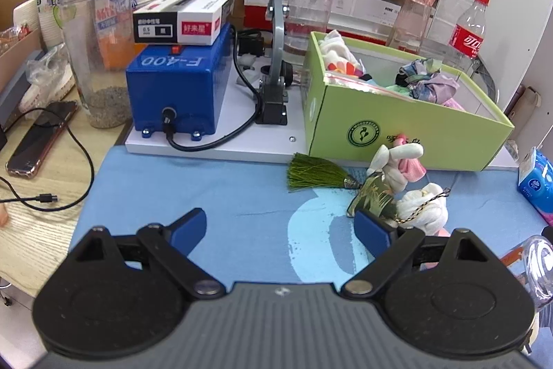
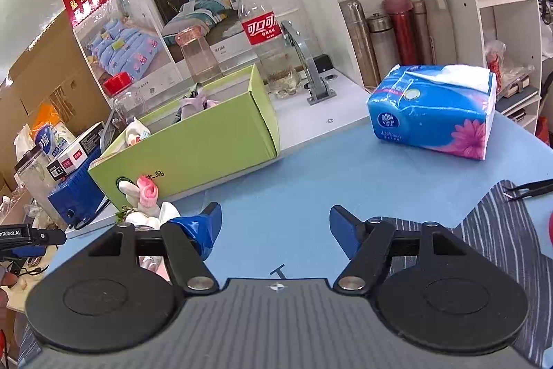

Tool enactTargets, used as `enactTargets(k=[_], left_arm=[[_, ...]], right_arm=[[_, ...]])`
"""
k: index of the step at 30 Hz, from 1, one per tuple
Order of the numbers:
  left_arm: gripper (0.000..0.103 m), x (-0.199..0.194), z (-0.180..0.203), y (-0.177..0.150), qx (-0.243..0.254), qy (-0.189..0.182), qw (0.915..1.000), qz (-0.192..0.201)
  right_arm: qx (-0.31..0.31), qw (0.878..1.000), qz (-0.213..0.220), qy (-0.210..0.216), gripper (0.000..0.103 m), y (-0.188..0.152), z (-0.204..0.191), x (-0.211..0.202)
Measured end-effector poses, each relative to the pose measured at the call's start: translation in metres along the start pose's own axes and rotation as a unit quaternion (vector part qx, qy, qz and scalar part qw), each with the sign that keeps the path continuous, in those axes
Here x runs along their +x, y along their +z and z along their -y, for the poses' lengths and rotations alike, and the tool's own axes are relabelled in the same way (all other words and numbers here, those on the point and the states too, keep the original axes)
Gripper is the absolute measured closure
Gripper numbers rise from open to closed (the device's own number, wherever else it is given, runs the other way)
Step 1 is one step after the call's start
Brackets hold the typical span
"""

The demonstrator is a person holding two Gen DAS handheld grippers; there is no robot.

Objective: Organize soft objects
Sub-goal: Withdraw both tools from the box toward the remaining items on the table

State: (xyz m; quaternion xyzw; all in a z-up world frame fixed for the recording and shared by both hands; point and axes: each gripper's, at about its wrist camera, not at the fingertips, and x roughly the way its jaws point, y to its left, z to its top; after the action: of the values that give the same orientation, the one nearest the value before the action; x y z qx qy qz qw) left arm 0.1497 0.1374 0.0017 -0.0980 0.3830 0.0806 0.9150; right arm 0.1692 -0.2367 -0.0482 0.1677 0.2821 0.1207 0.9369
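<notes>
Our left tongs (image 1: 280, 229) and right tongs (image 2: 274, 222) both gape wide, gripping nothing. Just past the left tongs' right finger lie white knotted socks (image 1: 420, 204), a pink-white sock (image 1: 402, 159) and a green tassel (image 1: 316, 172), touching the green box (image 1: 408, 130). Beyond: "F-400" on the blue unit (image 1: 176, 89); right, a "Vinda" tissue pack (image 2: 432, 109). Open blue cloth (image 2: 293, 182) lies ahead.

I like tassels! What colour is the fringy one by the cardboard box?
The silky thread tassel is dark green, clearest in the left wrist view.
</notes>
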Motion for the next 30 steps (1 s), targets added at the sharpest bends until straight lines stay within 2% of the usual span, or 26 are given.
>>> enactTargets(k=[5,9,15,21,26,27,28,30], left_arm=[[0.012,0.02,0.002,0.004,0.002,0.012,0.9997,-0.023],[0.012,0.036,0.006,0.013,-0.001,0.011,0.999,-0.043],[0.012,0.051,0.032,0.03,0.015,-0.062,0.9952,-0.075],[0.012,0.071,0.076,0.048,0.06,-0.125,0.9841,-0.111],[0.012,0.097,0.098,0.051,0.105,-0.111,0.9782,-0.141],[0.008,0.1,0.096,0.05,0.108,-0.106,0.9776,-0.147],[0.001,0.101,0.091,0.048,0.102,-0.105,0.9783,-0.147],[0.001,0.097,0.076,0.045,0.086,-0.102,0.9814,-0.138]], right_arm=[[0.025,0.999,-0.006,-0.021,0.047,-0.001,0.019,0.018],[0.016,0.999,-0.017,-0.04,0.046,-0.001,0.026,0.038],[-0.033,0.998,0.0,-0.062,0.045,-0.01,0.019,0.048],[-0.038,0.997,0.001,-0.064,0.044,-0.008,0.02,0.05],[-0.035,0.997,0.001,-0.064,0.043,-0.008,0.019,0.05],[-0.037,0.997,0.001,-0.065,0.043,-0.008,0.018,0.05],[-0.037,0.997,0.001,-0.065,0.043,-0.008,0.018,0.051],[-0.034,0.997,0.002,-0.063,0.043,-0.008,0.019,0.05]])
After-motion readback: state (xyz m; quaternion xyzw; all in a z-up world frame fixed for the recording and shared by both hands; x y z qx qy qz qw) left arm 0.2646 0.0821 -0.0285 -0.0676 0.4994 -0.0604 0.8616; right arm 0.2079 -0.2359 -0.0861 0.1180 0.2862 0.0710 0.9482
